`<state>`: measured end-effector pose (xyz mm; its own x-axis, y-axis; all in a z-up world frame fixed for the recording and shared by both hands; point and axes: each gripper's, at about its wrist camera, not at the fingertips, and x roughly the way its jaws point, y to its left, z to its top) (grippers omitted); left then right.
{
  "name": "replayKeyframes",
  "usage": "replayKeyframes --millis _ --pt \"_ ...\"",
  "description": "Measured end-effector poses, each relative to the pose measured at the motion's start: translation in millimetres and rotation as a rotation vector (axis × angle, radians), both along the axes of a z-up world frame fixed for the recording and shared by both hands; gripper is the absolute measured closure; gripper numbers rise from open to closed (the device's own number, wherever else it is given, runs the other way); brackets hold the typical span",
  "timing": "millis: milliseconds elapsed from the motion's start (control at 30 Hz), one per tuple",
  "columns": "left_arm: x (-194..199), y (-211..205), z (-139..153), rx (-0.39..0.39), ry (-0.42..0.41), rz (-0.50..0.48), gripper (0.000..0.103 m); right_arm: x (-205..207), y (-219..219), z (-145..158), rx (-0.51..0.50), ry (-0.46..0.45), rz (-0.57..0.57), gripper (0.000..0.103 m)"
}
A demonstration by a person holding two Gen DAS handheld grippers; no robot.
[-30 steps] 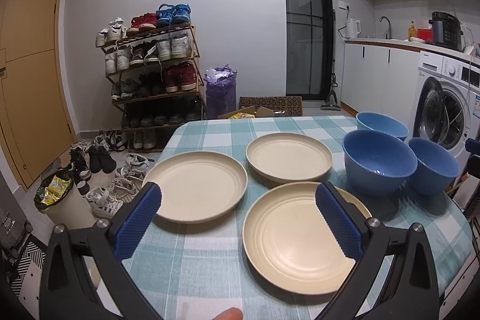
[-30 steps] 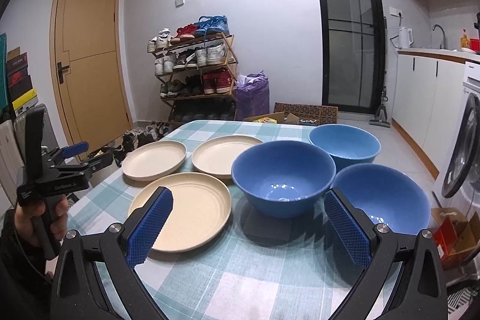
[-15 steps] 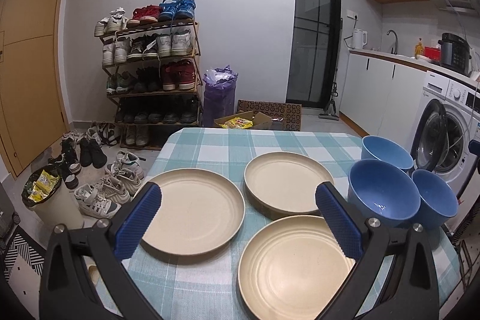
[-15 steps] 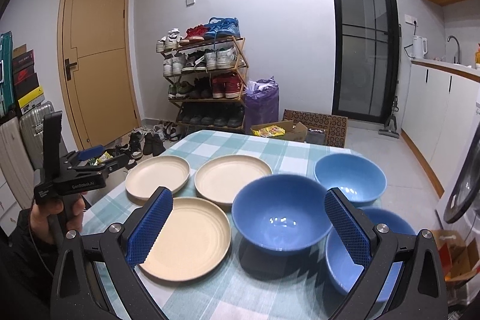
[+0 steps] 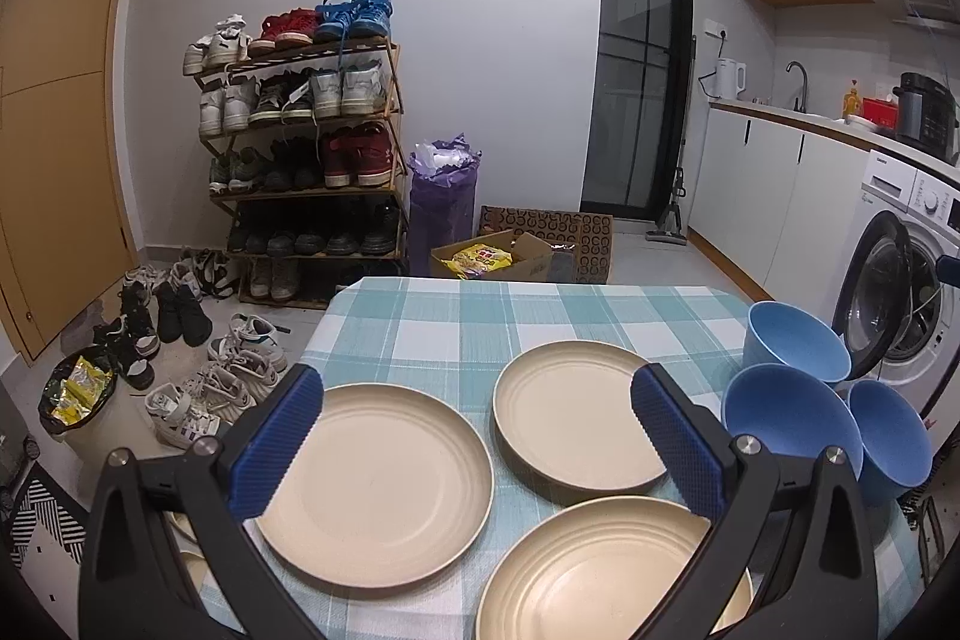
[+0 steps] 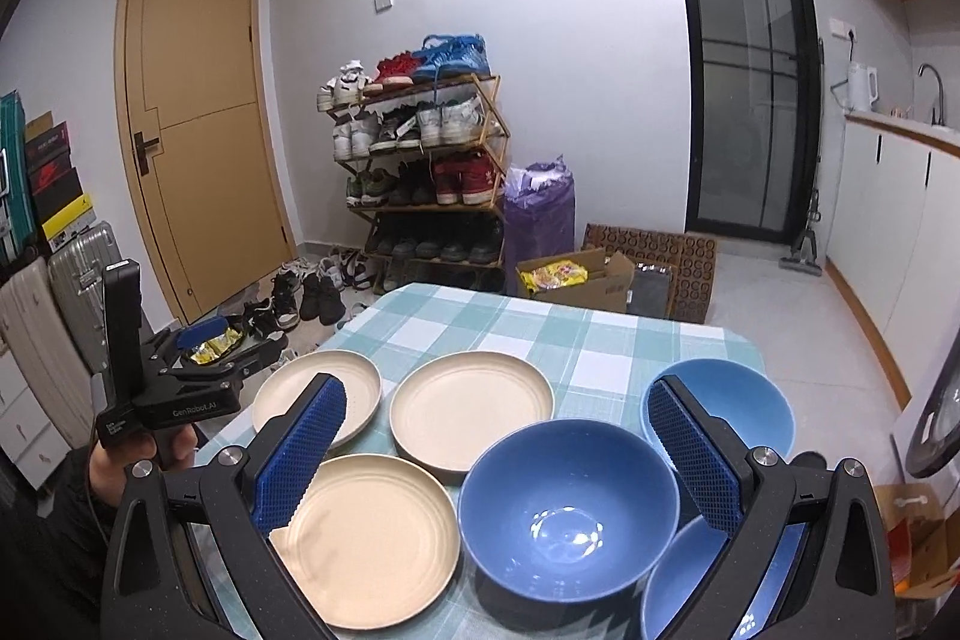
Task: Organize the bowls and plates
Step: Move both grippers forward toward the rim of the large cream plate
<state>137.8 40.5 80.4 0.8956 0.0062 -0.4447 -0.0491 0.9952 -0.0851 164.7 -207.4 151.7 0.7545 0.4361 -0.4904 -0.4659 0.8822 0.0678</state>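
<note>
Evidently nothing has been gathered yet: three cream plates and three blue bowls lie singly on the checked tablecloth (image 5: pixel 528 316). Taking the middle blue bowl (image 6: pixel 570 496) as landmark, the near plate (image 6: pixel 372 526) lies just left of it, the far plate (image 6: pixel 471 415) behind and to its left, the left plate (image 6: pixel 300 397) farther left, and the other two bowls sit behind it and to its right. Both the left gripper (image 5: pixel 477 439) and the right gripper (image 6: pixel 495 454) hang above the table with fingers spread wide, holding nothing. Stacking looks like the step in hand; the next move probably calls for lowering one gripper onto a plate rim.
</note>
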Motion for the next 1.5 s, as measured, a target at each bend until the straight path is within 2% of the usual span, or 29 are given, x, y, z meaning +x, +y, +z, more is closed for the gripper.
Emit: replayKeyframes --millis 500,933,1133,1500 --pt "51 -10 -12 -0.005 0.086 -0.034 0.0 72 27 -7 -0.018 0.103 0.047 0.0" --pt "88 -21 -39 0.005 0.178 -0.061 0.0 130 50 -46 -0.084 0.21 0.058 0.0" --pt "98 -23 -50 -0.011 0.223 -0.108 0.001 151 62 -64 -0.117 0.257 0.057 0.0" --pt "115 -29 -60 -0.008 0.266 -0.122 0.001 184 66 -92 -0.123 0.373 0.042 0.0"
